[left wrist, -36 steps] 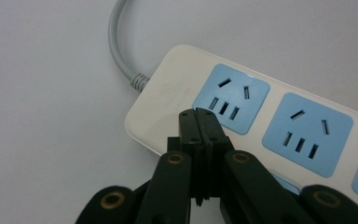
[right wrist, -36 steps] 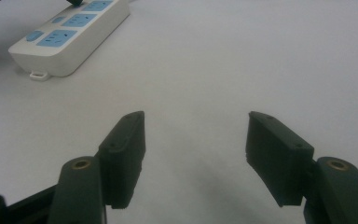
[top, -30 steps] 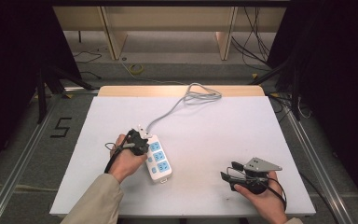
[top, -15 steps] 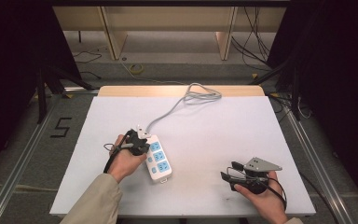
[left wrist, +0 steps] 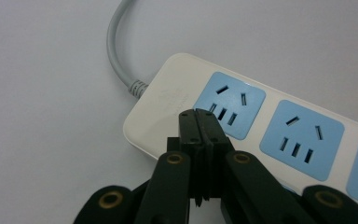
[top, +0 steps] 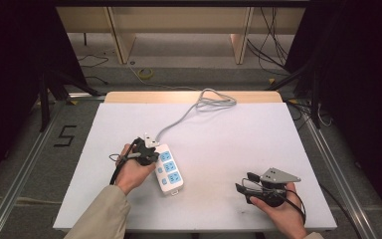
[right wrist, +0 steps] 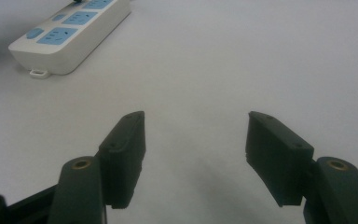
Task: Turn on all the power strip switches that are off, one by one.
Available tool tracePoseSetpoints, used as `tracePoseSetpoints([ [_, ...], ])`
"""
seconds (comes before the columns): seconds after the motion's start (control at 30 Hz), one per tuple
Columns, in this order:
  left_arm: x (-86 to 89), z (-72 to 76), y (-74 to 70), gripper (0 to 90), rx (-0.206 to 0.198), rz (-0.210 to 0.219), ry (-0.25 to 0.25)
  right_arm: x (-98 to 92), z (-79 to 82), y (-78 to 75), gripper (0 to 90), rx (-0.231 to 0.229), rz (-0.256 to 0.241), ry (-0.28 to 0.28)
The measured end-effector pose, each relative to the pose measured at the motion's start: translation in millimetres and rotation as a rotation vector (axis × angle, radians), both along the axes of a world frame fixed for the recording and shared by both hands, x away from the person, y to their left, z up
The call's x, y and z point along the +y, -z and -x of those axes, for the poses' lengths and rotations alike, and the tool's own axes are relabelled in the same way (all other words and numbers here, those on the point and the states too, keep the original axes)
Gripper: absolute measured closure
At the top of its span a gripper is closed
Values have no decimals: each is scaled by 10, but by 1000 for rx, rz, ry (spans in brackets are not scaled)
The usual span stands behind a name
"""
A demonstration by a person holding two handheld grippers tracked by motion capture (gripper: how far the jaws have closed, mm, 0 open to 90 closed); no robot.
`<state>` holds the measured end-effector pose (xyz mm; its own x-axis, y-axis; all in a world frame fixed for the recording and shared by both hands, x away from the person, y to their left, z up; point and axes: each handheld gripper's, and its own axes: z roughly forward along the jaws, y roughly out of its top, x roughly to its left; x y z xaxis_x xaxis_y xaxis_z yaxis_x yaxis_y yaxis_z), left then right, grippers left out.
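A white power strip [top: 167, 169] with three blue sockets lies left of the table's middle, and its grey cable [top: 179, 119] runs to a coil at the far edge. My left gripper [top: 149, 151] rests at the strip's cable end. In the left gripper view my left gripper [left wrist: 200, 119] is shut with nothing between the jaws, its tips over the strip's [left wrist: 163, 100] white end beside the first socket [left wrist: 229, 105]. My right gripper [top: 244, 182] sits near the front right, pointing left. Its jaws [right wrist: 196, 135] stand open over bare table, with the strip [right wrist: 70, 28] farther off.
The white table [top: 248, 139] has a wooden strip along its far edge, where the cable coil [top: 214, 101] lies. Beyond the table are shelving legs and loose floor cables. A metal rail runs along each side of the table.
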<state>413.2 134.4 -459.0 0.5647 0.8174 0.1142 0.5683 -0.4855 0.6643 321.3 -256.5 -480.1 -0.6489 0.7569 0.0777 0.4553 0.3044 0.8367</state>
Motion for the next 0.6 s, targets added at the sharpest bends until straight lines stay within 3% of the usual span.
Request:
tracePoseSetpoints([
  [0.6, 15, 34, -34, 809, -28, 3, 9, -1, -1, 0, 387, -1, 0, -1],
])
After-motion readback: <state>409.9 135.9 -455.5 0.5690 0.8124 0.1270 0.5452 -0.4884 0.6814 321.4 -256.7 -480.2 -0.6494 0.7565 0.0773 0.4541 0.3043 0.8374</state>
